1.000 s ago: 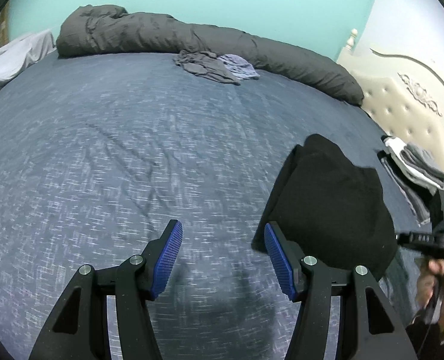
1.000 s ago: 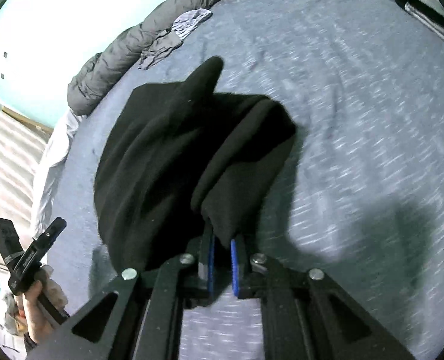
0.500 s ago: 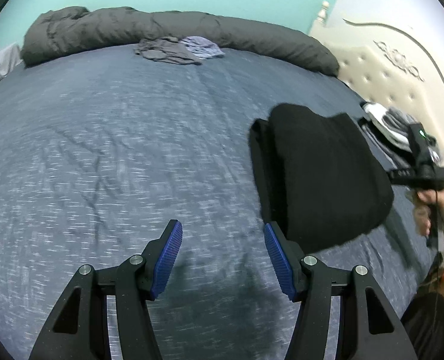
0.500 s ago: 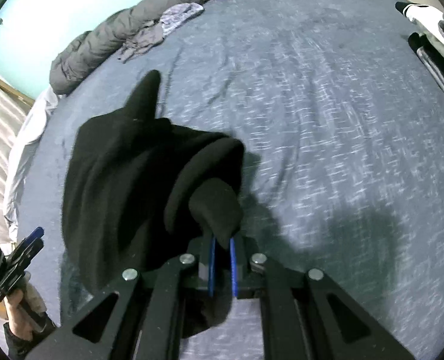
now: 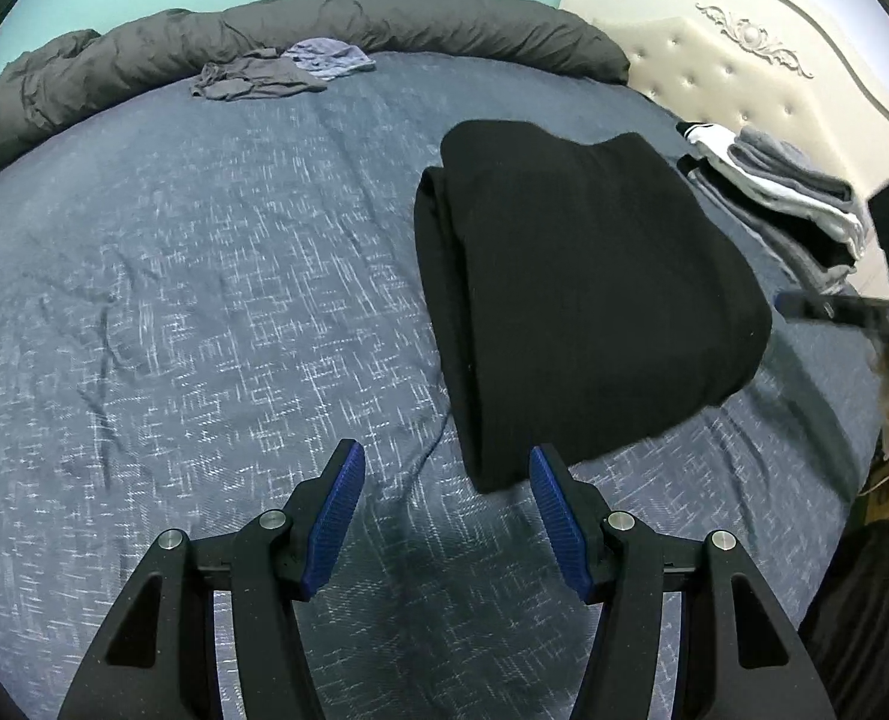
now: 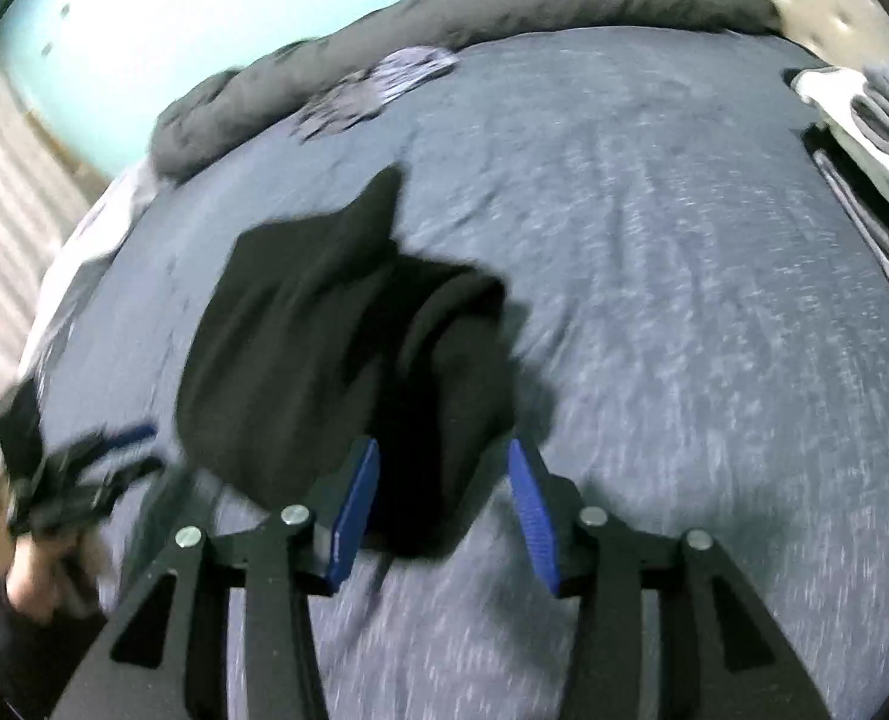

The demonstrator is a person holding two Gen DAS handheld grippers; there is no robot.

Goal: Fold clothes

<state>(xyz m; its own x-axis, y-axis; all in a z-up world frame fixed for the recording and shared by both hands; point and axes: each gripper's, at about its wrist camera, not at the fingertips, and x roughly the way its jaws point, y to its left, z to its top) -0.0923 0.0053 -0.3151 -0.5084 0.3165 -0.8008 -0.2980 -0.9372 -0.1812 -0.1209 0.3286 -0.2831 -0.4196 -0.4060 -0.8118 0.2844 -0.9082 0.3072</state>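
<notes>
Both claws gape wide, gripping nothing.
Right claw (image 6: 441, 501) and left claw (image 5: 441, 507) flank the folded black top (image 5: 576, 294) (soft, floppy); pinch its thick edge near the bed's (image 5: 174, 300) side.

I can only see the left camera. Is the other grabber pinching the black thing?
Observer: No. The right gripper is open, and the garment's near edge lies between its jaws.
Operator: Is the garment all flat?
Observer: Not quite. In the right view, one pointed corner sticks out on its far side.
Operator: Can you see the hand holding my grabber?
Observer: Yes. The left hand shows, blurred, at the left edge of the right view.
</notes>
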